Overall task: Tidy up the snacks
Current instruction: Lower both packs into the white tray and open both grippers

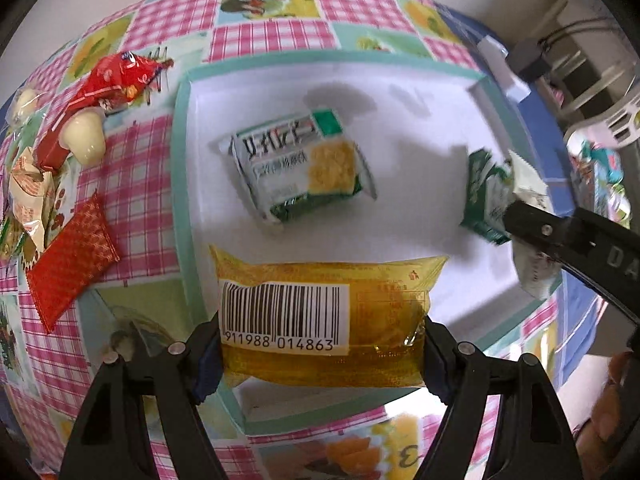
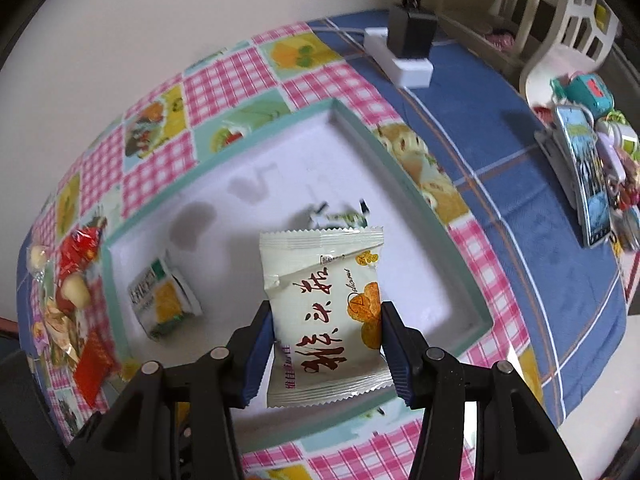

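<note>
My left gripper (image 1: 320, 354) is shut on a yellow snack packet (image 1: 384, 300) with a barcode label. It hangs over the near part of a white tray with a teal rim (image 1: 180, 184). A green-and-white cracker packet (image 1: 300, 168) lies in the tray. My right gripper (image 2: 326, 344) is shut on a white snack packet (image 2: 320, 280) with red lettering, over the same tray (image 2: 416, 200). From the left wrist view, the right gripper (image 1: 560, 236) reaches in from the right. Behind its packet lies a second green packet (image 1: 484, 196), partly hidden.
Loose snacks lie left of the tray: a red wrapper (image 1: 116, 80), a flat red packet (image 1: 72, 264), pale candies (image 1: 86, 140). A white power strip (image 2: 400, 58) with a black adapter (image 2: 412, 32) sits on the blue cloth (image 2: 500, 160). Toys (image 2: 588, 176) and a white chair (image 2: 568, 32) are at the right.
</note>
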`<action>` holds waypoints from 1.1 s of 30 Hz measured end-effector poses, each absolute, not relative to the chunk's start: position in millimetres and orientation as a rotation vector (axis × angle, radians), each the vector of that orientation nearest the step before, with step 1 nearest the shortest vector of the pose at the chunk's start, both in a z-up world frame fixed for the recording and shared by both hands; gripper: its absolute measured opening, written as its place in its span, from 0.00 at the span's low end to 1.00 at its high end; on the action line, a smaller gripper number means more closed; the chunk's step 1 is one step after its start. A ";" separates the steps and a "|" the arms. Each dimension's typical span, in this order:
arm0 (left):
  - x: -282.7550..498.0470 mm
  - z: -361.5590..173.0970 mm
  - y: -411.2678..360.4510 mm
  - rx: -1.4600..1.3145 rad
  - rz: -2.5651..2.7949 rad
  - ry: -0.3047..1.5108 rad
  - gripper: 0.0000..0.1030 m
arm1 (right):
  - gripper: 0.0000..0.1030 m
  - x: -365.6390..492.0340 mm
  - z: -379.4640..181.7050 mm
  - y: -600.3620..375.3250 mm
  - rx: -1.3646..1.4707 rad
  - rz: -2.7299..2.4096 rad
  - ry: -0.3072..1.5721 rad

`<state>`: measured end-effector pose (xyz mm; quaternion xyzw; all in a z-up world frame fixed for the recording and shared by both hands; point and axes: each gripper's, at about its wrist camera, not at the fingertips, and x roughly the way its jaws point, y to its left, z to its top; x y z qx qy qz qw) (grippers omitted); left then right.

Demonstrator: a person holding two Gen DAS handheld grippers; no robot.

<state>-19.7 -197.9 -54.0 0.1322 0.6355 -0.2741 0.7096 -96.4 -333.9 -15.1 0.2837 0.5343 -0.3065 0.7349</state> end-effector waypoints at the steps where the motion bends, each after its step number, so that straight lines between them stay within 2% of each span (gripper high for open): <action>1: -19.5 -59.1 -198.1 0.305 -0.600 1.418 0.78 | 0.53 -97.9 -18.8 -333.6 0.629 -0.672 1.185; 7: -13.3 -65.9 -199.1 0.352 -0.565 1.384 0.78 | 0.53 -101.8 -33.9 -329.4 0.635 -0.666 1.236; 16: 6.7 -60.8 -186.9 0.276 -0.565 1.359 0.78 | 0.53 -94.3 -33.8 -322.6 0.623 -0.631 1.235; 19: 9.5 -56.4 -183.3 0.232 -0.582 1.379 0.80 | 0.57 -93.6 -29.1 -322.4 0.631 -0.608 1.221; 21: 11.4 -53.7 -180.1 0.206 -0.596 1.392 0.83 | 0.65 -94.0 -21.1 -321.0 0.621 -0.594 1.199; 22: 11.6 -51.7 -179.3 0.185 -0.609 1.399 0.84 | 0.66 -94.1 -17.5 -320.2 0.615 -0.590 1.187; 31: 13.4 -18.8 -161.6 0.113 -0.642 1.363 0.90 | 0.67 -99.2 12.8 -319.7 0.603 -0.590 1.083; 33: 19.4 -11.8 -152.6 0.088 -0.614 1.348 0.97 | 0.68 -100.2 15.7 -320.6 0.605 -0.590 1.069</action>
